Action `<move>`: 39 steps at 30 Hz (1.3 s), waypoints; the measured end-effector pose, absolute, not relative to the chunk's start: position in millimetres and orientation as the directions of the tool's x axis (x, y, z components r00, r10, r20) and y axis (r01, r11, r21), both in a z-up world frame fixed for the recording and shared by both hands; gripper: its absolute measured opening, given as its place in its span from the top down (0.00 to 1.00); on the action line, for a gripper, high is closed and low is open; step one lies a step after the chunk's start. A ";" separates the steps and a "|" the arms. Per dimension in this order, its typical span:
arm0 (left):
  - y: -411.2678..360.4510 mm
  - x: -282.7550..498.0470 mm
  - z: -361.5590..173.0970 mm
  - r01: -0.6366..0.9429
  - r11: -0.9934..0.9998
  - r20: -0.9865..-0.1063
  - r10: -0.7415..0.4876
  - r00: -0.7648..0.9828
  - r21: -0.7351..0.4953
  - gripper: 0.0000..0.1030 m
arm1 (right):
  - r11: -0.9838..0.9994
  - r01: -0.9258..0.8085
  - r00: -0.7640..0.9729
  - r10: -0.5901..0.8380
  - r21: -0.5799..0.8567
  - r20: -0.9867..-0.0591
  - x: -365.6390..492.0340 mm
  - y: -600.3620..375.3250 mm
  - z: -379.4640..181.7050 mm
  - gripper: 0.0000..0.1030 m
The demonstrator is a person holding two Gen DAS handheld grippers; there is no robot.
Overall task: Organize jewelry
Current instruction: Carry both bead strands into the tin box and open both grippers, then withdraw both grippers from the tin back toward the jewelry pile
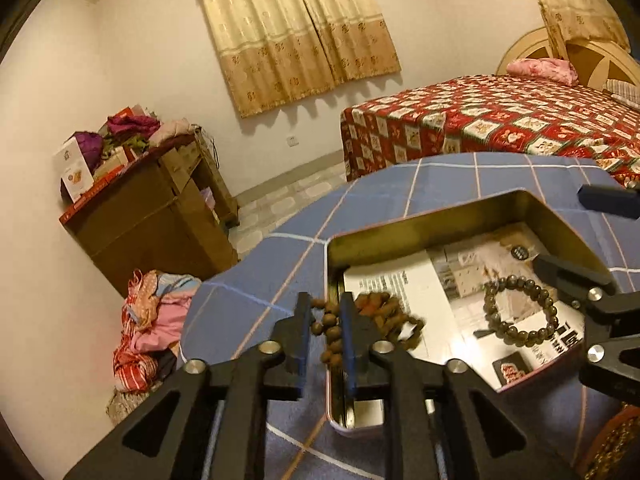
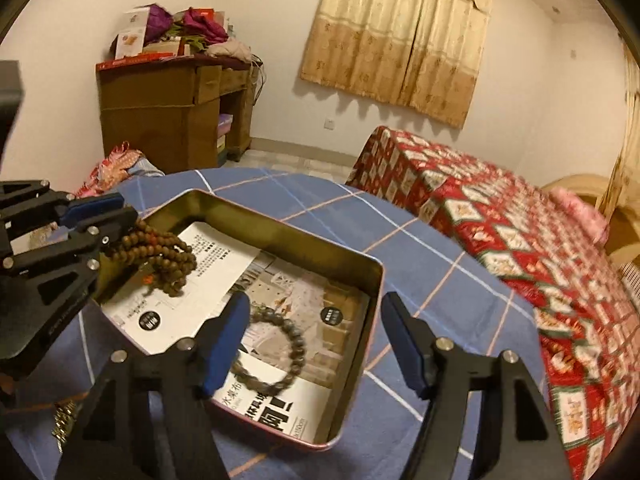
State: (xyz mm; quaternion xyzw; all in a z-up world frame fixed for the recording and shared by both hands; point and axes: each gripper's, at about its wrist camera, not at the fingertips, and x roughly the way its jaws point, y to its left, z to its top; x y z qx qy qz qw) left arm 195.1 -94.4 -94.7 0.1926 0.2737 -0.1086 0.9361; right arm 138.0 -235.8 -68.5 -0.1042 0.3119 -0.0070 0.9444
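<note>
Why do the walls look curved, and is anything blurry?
Both views: fisheye lenses bend the room and darken the corners; warm indoor light. Left wrist view: the brown bead string between the left gripper smears with motion. Right wrist view: the bedspread blurs; the tin stays fairly sharp.

We see a bed [image 1: 500,128] under a red patchwork cover, tan curtains [image 1: 296,32] on the white wall, a brown cabinet [image 2: 176,108] piled with clothes and boxes, a cloth heap [image 1: 148,328] on the floor.
</note>
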 end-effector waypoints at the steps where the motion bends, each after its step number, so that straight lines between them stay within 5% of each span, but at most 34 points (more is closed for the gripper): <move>1: -93.6 194.6 -97.3 0.307 0.904 -0.562 -0.094 0.822 0.297 0.63 | 0.973 -0.048 0.800 -0.097 -0.225 -0.592 137.3 -234.0 -69.5 0.32; 3: -93.6 192.9 -98.5 0.299 0.906 -0.566 -0.083 0.820 0.300 0.48 | 0.965 -0.042 0.788 -0.128 -0.259 -0.603 139.6 -232.8 -72.0 0.32; 7: -97.2 191.1 -103.1 0.324 0.895 -0.597 -0.084 0.798 0.306 0.35 | 0.958 -0.034 0.756 -0.162 -0.285 -0.635 144.8 -237.1 -78.5 0.32; 23: -100.1 173.4 -105.1 0.348 0.898 -0.622 -0.113 0.775 0.270 0.35 | 0.972 -0.008 0.708 -0.161 -0.236 -0.687 135.5 -255.4 -86.7 0.30; 32: -71.2 125.3 -69.2 0.279 0.935 -0.532 -0.125 0.838 0.221 0.35 | 0.969 0.046 0.766 -0.191 -0.244 -0.614 87.1 -266.0 -61.8 0.15; 39: -47.9 86.6 -79.6 0.230 0.954 -0.558 -0.088 0.825 0.190 0.35 | 0.967 0.143 0.784 -0.241 -0.212 -0.572 26.1 -278.0 -59.9 0.13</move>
